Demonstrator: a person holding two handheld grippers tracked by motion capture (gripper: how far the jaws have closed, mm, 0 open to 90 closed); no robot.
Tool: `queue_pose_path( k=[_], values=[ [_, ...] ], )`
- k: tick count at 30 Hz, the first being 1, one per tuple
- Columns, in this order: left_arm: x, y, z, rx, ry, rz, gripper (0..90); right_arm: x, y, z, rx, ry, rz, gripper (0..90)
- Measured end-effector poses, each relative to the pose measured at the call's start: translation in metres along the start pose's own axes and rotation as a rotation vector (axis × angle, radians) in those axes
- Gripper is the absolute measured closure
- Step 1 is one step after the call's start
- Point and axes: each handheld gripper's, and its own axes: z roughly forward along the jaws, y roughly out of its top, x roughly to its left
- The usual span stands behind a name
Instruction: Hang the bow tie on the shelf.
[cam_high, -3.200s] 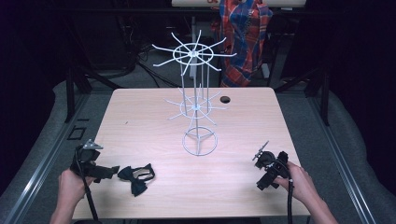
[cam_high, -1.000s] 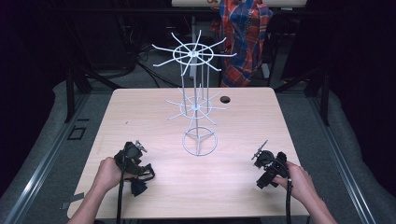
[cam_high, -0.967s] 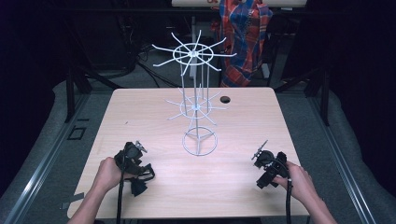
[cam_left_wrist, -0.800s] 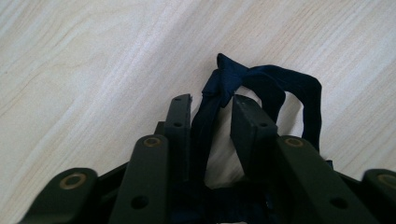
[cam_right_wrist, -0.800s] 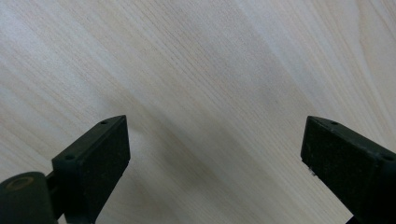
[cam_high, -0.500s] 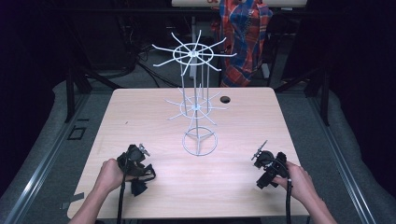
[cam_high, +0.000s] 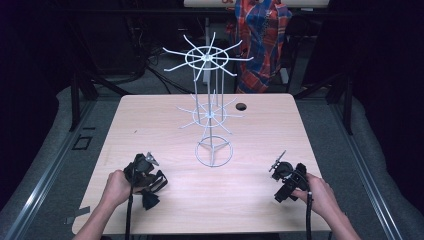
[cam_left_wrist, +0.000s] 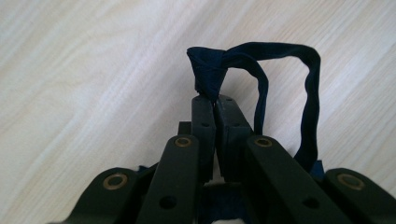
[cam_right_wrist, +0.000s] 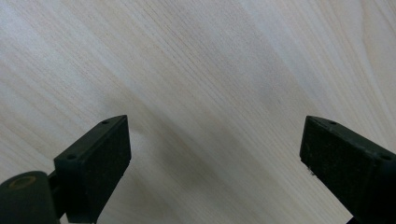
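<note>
Pale wood table | left gripper clenched on dark fabric strap | right gripper released

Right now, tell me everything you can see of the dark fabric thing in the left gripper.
The dark fabric piece looks like a soft navy strap or band, thin and limp. One bunched end is pinched between the shut fingers of the left gripper; from there a narrow loop arches up and hangs back down beside the fingers. In the high view it trails on the pale wooden table near its front left, with a darker lump toward the front edge.
</note>
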Motion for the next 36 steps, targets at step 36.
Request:
queue_pose_path(
  k=[36],
  values=[
    [0.005,-0.005,-0.053,-0.314,0.061,-0.147,87.4,-0.002,0.000,-0.003,-0.039,0.013,0.007,3.2]
  ],
)
